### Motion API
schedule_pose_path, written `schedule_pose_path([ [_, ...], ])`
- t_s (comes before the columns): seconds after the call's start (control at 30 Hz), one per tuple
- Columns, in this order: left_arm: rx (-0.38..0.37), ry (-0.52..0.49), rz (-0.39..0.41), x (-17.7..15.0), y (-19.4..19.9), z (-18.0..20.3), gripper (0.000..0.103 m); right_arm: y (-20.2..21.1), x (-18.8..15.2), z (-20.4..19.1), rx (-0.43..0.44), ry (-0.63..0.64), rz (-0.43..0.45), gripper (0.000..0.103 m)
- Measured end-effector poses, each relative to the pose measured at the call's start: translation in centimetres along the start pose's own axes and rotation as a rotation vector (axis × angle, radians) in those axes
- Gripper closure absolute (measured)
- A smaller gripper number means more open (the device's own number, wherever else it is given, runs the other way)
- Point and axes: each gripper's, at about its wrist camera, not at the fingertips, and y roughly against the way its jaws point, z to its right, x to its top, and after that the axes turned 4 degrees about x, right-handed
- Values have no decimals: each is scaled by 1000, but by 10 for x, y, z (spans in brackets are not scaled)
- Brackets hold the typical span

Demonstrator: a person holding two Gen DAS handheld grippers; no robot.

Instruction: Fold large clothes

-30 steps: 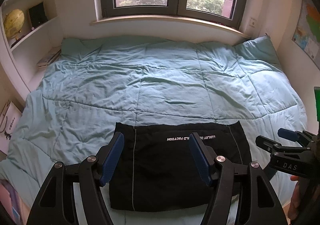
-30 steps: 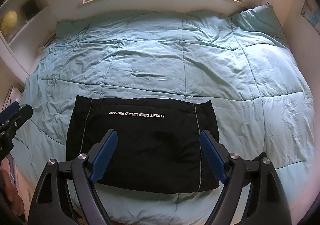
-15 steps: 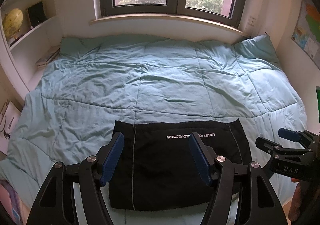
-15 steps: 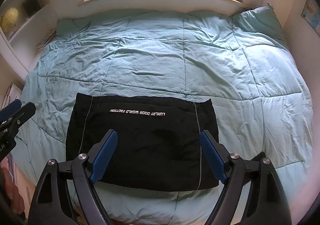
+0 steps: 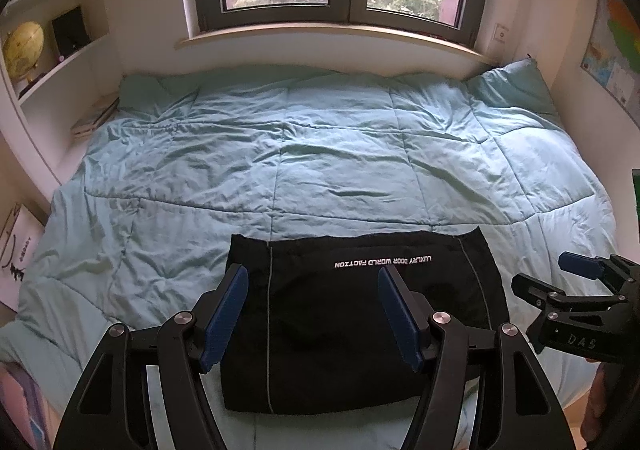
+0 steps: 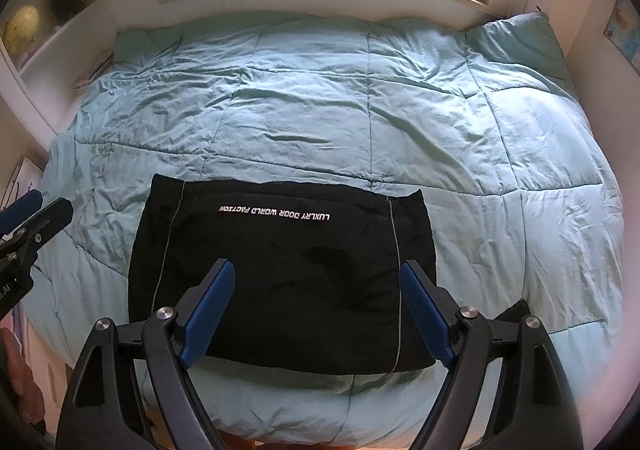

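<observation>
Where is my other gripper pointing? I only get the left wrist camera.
Observer: In the right wrist view, the right gripper hangs over the near half of the folded black garment, jaws wide open, holding nothing.
Operator: Is anything sticking out on that side?
Observer: Yes, a small dark flap pokes out past the garment's near right corner onto the teal quilt.
Operator: Can you see my left gripper from there?
Observer: Yes, the left gripper shows at the picture's left edge, beyond the garment's left side.
</observation>
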Motion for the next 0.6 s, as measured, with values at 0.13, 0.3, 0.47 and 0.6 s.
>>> schedule_pose_path([
  [0.13, 2, 4, -7, -2, -2, 0, 34, -2, -3, 1, 6, 1, -8, 18],
  [0.3, 1, 5, -12, -6, -4, 1, 34, -7, -8, 2, 8, 5, -26, 18],
  [0.47, 33, -2, 27, -7, 0, 1, 34, -11, -11, 1, 13, 12, -39, 18],
  [0.6, 87, -2, 60, -7, 3, -6, 34, -15, -14, 4, 12, 6, -49, 18],
])
